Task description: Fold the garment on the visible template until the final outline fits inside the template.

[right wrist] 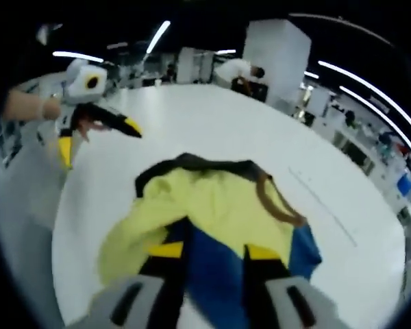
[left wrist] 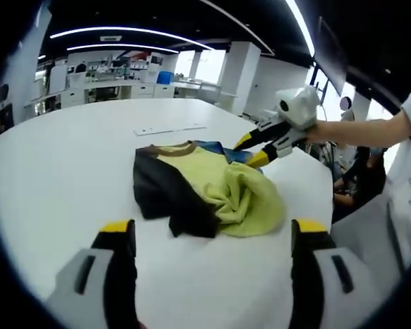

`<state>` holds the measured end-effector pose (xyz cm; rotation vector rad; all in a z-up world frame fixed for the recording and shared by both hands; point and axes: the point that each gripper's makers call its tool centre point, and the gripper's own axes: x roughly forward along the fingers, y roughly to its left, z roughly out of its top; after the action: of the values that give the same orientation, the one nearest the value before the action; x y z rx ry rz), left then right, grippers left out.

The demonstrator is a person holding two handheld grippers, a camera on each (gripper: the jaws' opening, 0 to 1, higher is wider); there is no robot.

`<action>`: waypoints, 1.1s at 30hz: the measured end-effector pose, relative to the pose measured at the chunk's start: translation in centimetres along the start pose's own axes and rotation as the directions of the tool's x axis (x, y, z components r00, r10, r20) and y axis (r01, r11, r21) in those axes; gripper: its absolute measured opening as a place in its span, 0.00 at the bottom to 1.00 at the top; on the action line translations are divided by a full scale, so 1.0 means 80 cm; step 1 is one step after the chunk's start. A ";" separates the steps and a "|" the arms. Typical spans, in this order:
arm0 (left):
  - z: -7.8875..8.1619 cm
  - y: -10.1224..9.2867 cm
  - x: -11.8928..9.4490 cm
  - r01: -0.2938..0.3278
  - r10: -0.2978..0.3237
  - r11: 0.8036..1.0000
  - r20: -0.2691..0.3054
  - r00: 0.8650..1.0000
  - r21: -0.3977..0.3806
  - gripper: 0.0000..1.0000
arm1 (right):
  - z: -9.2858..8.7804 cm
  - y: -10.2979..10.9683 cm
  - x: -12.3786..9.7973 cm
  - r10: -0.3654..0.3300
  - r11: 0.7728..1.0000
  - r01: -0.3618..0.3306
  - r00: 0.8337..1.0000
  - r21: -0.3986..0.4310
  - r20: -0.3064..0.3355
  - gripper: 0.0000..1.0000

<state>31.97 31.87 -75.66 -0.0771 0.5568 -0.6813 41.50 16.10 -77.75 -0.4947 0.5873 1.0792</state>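
Note:
A crumpled garment (left wrist: 205, 188) lies mid-table: yellow body, black sleeve, brown collar, blue part at its far side. My left gripper (left wrist: 212, 232) hangs short of it over bare table, jaws wide open with nothing between them. My right gripper (left wrist: 252, 151) reaches in from the right, its yellow tips apart at the blue edge. In the right gripper view the garment (right wrist: 205, 205) spreads below my right gripper (right wrist: 212, 251), whose open jaws straddle the blue cloth. The left gripper (right wrist: 99, 140) sits at upper left, open. Thin template strips (left wrist: 168, 129) mark the table beyond the garment; a faint line (right wrist: 322, 205) runs to its right.
The white round table (left wrist: 68, 171) drops off at its near-right edge (left wrist: 329, 205). A person's forearm (left wrist: 359, 130) holds the right gripper, and someone sits beyond the edge (left wrist: 359, 178). Desks and shelves (left wrist: 109, 79) line the far room, where people stand (right wrist: 240, 68).

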 end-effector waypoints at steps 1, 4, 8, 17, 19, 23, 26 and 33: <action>0.000 -0.001 0.000 0.000 0.000 1.000 0.001 1.000 0.000 0.91 | 0.001 0.002 -0.002 0.001 1.000 -0.002 1.000 0.030 0.022 0.36; 0.001 -0.001 -0.001 0.002 -0.002 1.000 0.005 1.000 0.000 0.91 | -0.001 0.015 -0.018 -0.003 0.996 -0.003 0.998 0.092 0.062 0.44; -0.001 -0.001 -0.003 0.004 -0.004 1.000 -0.001 1.000 0.007 0.91 | -0.017 0.026 -0.022 0.000 0.994 -0.009 0.997 0.112 0.083 0.61; -0.004 0.002 -0.007 0.001 -0.001 1.000 -0.003 1.000 0.004 0.91 | -0.032 0.033 -0.038 -0.038 0.979 0.007 0.988 0.203 0.147 0.67; -0.004 0.002 -0.007 0.000 0.000 1.000 -0.004 1.000 0.003 0.91 | -0.033 0.034 -0.042 -0.048 0.979 0.017 0.987 0.202 0.150 0.64; -0.001 0.002 -0.009 -0.002 0.002 1.000 0.005 1.000 0.001 0.91 | -0.033 0.030 -0.042 -0.049 0.971 0.008 0.985 0.240 0.163 0.63; -0.001 0.004 -0.010 -0.005 0.005 1.000 0.007 1.000 0.001 0.91 | -0.034 0.031 -0.041 -0.056 0.971 0.017 0.986 0.237 0.158 0.58; -0.006 0.006 -0.015 -0.011 0.011 1.000 0.010 1.000 -0.009 0.91 | -0.047 0.056 -0.039 -0.034 0.969 -0.005 0.988 0.247 0.153 0.41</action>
<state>31.25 32.99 -75.61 -0.0861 0.5504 -0.6676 35.56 13.41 -78.91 -0.1946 0.5686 1.0045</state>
